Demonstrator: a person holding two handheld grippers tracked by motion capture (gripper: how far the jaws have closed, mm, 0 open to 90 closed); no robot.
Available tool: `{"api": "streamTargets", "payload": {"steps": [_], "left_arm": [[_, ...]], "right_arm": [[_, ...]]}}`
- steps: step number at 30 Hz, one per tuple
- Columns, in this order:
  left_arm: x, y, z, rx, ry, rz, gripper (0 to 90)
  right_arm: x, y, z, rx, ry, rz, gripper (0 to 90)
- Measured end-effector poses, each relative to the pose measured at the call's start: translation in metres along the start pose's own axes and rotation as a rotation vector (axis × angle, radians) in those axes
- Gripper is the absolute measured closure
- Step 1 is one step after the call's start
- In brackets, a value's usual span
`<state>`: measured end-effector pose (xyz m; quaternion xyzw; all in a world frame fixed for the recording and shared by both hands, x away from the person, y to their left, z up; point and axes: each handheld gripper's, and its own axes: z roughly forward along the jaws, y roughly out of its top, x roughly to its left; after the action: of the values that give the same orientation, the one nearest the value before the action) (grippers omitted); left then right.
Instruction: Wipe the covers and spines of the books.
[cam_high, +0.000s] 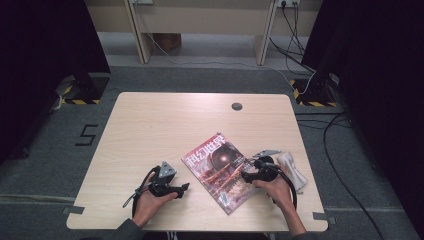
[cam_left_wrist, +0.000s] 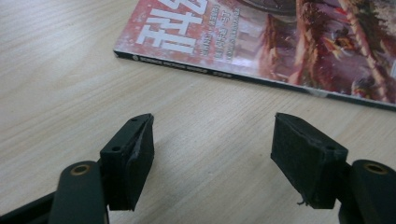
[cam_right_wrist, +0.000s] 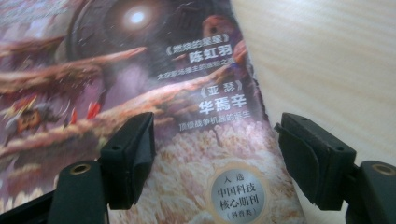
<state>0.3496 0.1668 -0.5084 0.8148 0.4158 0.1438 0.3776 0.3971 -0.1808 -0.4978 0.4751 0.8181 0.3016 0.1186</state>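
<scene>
A magazine (cam_high: 220, 171) with a red and brown cover lies closed and flat on the wooden table (cam_high: 165, 125), turned at an angle. My left gripper (cam_high: 186, 187) rests low on the table just left of the magazine's spine (cam_left_wrist: 243, 79), jaws open and empty, pointing at the spine. My right gripper (cam_high: 245, 175) hovers over the magazine's right edge, jaws open. In the right gripper view the cover (cam_right_wrist: 154, 93) fills the space under the open jaws, and nothing is pinched.
A folded white cloth (cam_high: 292, 170) lies on the table just right of my right hand. A small round grommet (cam_high: 237, 106) sits near the table's far edge. Cables and dark stands are on the floor beyond the table.
</scene>
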Motion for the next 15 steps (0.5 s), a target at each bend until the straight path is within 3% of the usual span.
{"api": "streamTargets", "payload": {"steps": [2, 6, 15], "left_arm": [[-0.001, 0.0, 0.0, -0.003, -0.003, 0.002, 30.0], [-0.002, 0.001, 0.0, -0.003, -0.007, -0.001, 30.4], [-0.006, 0.003, 0.002, -0.009, -0.021, 0.004, 31.4]], "right_arm": [[0.006, -0.004, -0.004, 0.009, 0.008, -0.03, 28.3], [0.015, -0.014, -0.008, 0.004, 0.04, -0.043, 28.3], [0.03, -0.024, -0.014, 0.004, 0.064, -0.072, 27.0]]}}
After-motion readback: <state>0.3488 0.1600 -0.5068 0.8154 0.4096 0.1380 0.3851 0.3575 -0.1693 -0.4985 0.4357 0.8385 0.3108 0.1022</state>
